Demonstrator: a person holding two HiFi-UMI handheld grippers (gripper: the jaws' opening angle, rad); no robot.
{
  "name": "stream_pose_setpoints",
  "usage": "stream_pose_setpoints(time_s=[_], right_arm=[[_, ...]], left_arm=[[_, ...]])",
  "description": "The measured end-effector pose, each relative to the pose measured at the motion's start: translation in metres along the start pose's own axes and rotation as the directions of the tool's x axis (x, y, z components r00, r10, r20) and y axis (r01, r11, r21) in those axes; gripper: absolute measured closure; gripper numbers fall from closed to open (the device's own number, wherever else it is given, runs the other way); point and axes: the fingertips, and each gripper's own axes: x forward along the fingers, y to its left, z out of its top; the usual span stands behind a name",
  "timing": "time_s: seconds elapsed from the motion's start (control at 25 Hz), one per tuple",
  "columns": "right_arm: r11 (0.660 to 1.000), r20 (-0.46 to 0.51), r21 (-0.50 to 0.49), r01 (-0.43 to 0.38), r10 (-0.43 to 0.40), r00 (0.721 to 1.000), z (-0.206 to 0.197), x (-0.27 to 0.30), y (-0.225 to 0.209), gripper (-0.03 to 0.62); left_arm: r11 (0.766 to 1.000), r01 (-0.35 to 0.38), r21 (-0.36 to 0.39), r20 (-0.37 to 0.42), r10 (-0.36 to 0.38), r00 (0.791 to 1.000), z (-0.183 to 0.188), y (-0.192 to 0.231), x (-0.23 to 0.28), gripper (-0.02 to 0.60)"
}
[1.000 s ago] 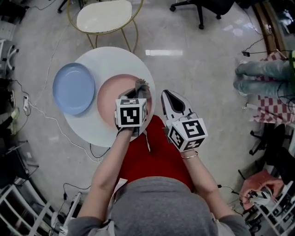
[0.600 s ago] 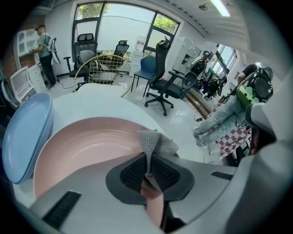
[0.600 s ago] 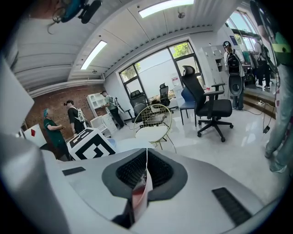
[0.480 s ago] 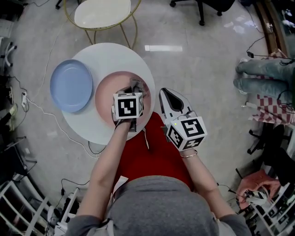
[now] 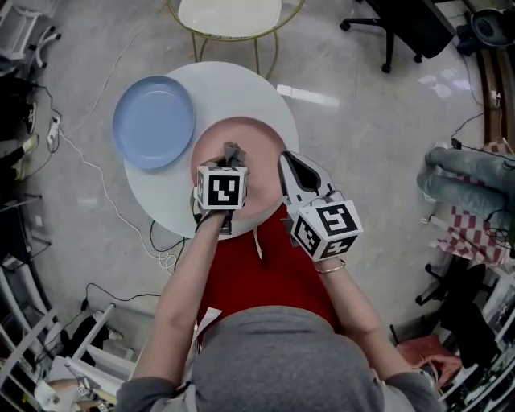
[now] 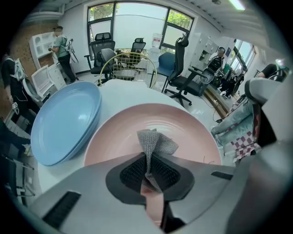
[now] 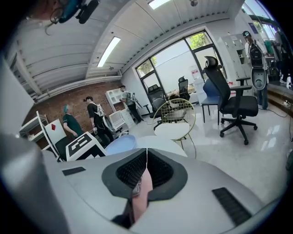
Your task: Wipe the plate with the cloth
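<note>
A pink plate (image 5: 256, 141) lies on the right part of the round white table (image 5: 209, 88). My left gripper (image 5: 230, 158) hangs over the plate's middle, shut on a small grey cloth (image 5: 232, 150). In the left gripper view the cloth (image 6: 154, 141) sticks up from between the closed jaws, above the pink plate (image 6: 183, 125). My right gripper (image 5: 290, 166) is shut with nothing in it, beside the plate's right rim, over the table's edge.
A light blue plate (image 5: 153, 122) sits on the table's left part, seen also as the blue plate (image 6: 64, 121) in the left gripper view. A gold-framed stool (image 5: 229, 18) stands beyond the table. Office chairs, cables and people surround the spot.
My left gripper has moved a little toward the middle of the pink plate with the cloth. The head view has shifted, so the table now appears higher and further right.
</note>
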Motion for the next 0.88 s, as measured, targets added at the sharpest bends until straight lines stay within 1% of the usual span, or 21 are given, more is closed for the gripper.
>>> stream_pose_setpoints(time_s=[0.16,0.32,0.56,0.88], right_arm=[[0.999,-0.024,-0.023,-0.045,0.045,0.999,-0.002,0.012,0.020,0.565],[0.997,-0.046,-0.039,-0.069,0.067,0.997,-0.006,0.017,0.031,0.565],[0.995,-0.065,-0.050,-0.083,0.080,0.995,-0.010,0.023,0.038,0.565],[0.994,-0.070,-0.060,-0.090,0.086,0.994,-0.012,0.029,0.052,0.565]], left_arm=[[0.999,-0.031,-0.033,-0.015,0.030,0.999,-0.009,0.019,-0.008,0.546],[0.996,-0.062,-0.064,-0.013,0.061,0.998,-0.016,0.035,-0.016,0.546],[0.990,-0.114,-0.088,-0.014,0.114,0.993,-0.024,0.055,-0.024,0.546],[0.982,-0.136,-0.134,-0.006,0.136,0.991,-0.036,0.077,-0.040,0.546]])
